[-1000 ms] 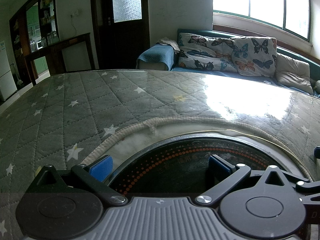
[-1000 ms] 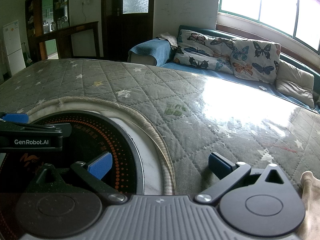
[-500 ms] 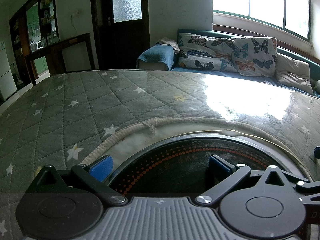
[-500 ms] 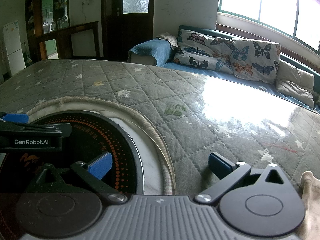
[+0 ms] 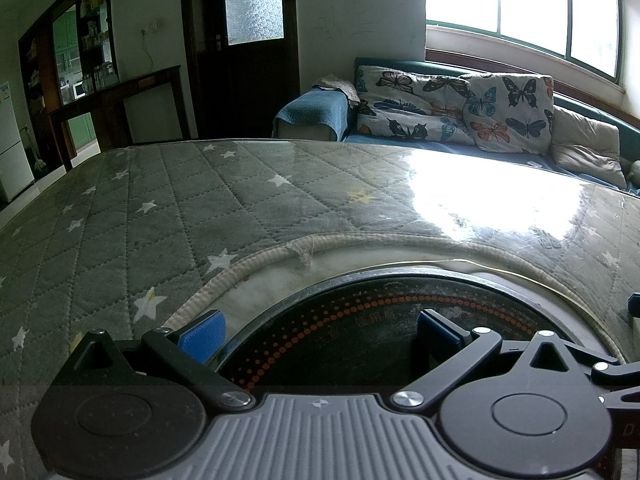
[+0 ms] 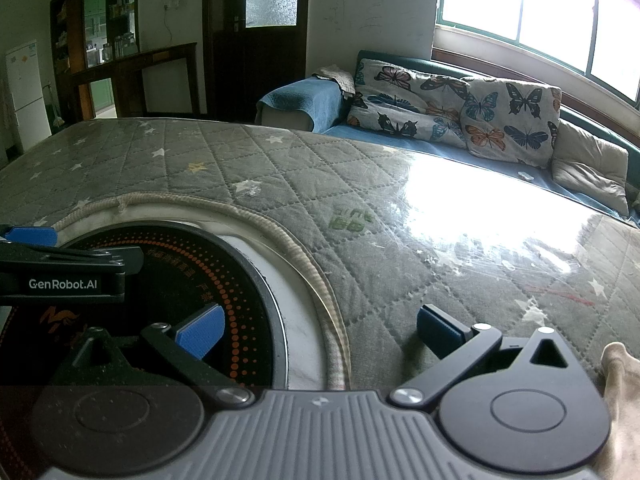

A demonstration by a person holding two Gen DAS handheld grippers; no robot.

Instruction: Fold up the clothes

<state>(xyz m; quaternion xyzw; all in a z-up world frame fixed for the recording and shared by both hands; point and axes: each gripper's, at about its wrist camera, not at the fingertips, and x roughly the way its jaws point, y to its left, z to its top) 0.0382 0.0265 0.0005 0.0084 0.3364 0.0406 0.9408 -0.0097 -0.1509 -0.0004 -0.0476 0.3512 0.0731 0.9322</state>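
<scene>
**Hovering over a quilted table with both tongs spread**

The left gripper (image 5: 320, 330) and right gripper (image 6: 320, 330) both sit low with fingers wide apart, pinching nothing. Beneath them lies a grey star-patterned quilted cover (image 5: 160, 216) under glossy clear film, cut round a black induction hob (image 5: 360, 332) edged with beige braid (image 6: 304, 256). A beige cloth (image 6: 618, 376) lies just right of the right gripper. Beyond stand a sofa (image 5: 316, 114) with butterfly cushions (image 5: 508, 114), a dark door (image 6: 256, 40) and bright windows (image 6: 520, 4).
</scene>
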